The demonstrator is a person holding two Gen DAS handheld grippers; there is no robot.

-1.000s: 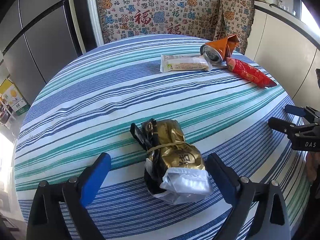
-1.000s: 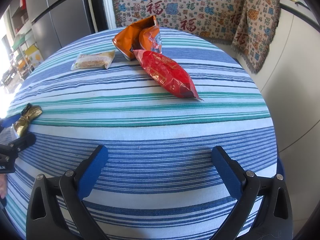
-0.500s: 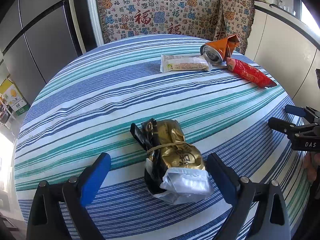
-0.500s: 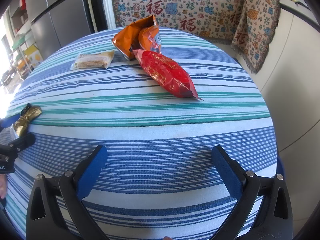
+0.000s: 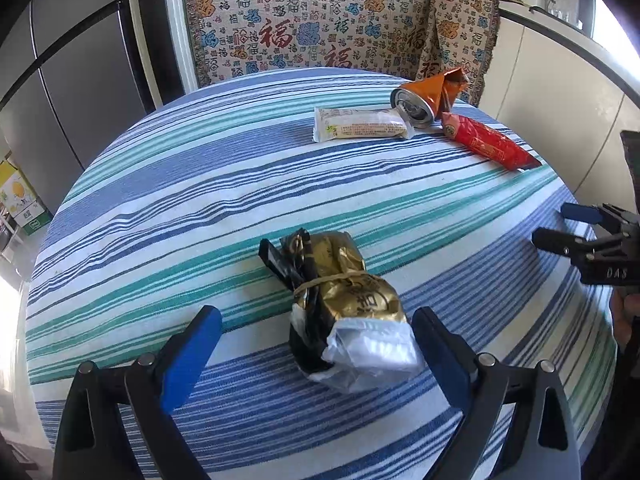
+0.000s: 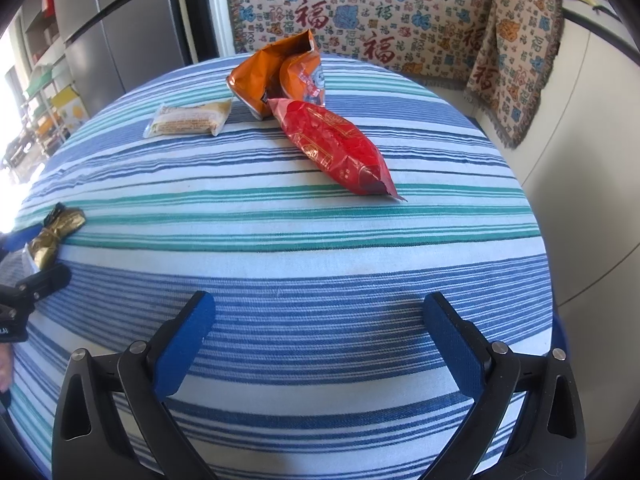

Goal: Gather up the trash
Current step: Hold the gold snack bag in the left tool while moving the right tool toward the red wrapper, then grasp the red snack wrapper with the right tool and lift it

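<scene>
**Both tongs spread above the striped table**

My left gripper [image 5: 316, 344] is spread wide, its blue pads flanking the gold wrapper bundle [image 5: 340, 300] without touching it. My right gripper [image 6: 320, 340] is likewise spread, over bare striped tablecloth [image 6: 320, 240]. From the right wrist view, the red packet [image 6: 336, 146] lies at 12 o'clock, touching the orange bag [image 6: 276, 74]; the pale snack packet [image 6: 190, 120] sits at 11 o'clock.

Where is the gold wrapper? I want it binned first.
In the left wrist view, the gold wrapper lies on the striped tablecloth, between the open left tool fingers.
</scene>
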